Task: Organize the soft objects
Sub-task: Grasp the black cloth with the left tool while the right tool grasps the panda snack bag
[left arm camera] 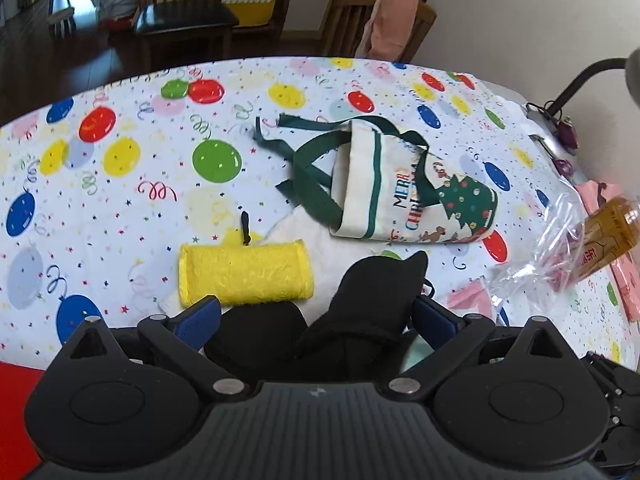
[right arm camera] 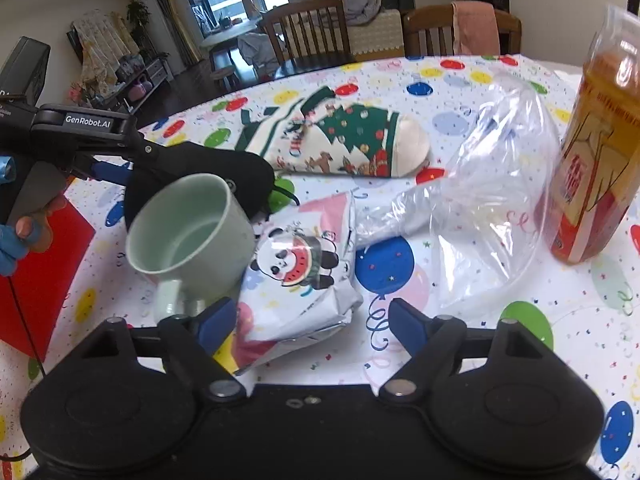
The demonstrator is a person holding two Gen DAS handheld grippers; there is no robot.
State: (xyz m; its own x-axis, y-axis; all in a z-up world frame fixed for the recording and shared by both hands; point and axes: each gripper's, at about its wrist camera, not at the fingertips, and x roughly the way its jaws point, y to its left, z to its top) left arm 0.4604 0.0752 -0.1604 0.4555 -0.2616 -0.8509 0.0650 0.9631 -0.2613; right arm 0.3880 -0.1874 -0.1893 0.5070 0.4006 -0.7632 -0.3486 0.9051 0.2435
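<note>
My left gripper [left arm camera: 316, 316] has its jaws wide around a black soft object [left arm camera: 360, 320] that fills the gap; firm contact is unclear. The same black object [right arm camera: 216, 172] shows in the right wrist view, held by the left gripper [right arm camera: 116, 168]. A yellow fuzzy roll [left arm camera: 244, 274] lies just ahead on the left. A Christmas tote bag [left arm camera: 416, 196] with green straps lies on its side further on; it also shows in the right wrist view [right arm camera: 340, 140]. My right gripper [right arm camera: 310, 326] is open and empty over a panda-print packet [right arm camera: 304, 276].
A pale green mug [right arm camera: 188, 232] stands left of the packet. A clear plastic bag [right arm camera: 480, 208] and an amber drink bottle [right arm camera: 592, 152] are at the right. A red sheet [right arm camera: 40, 268] lies at the left. Balloon-print tablecloth [left arm camera: 120, 184] covers the table; chairs stand behind.
</note>
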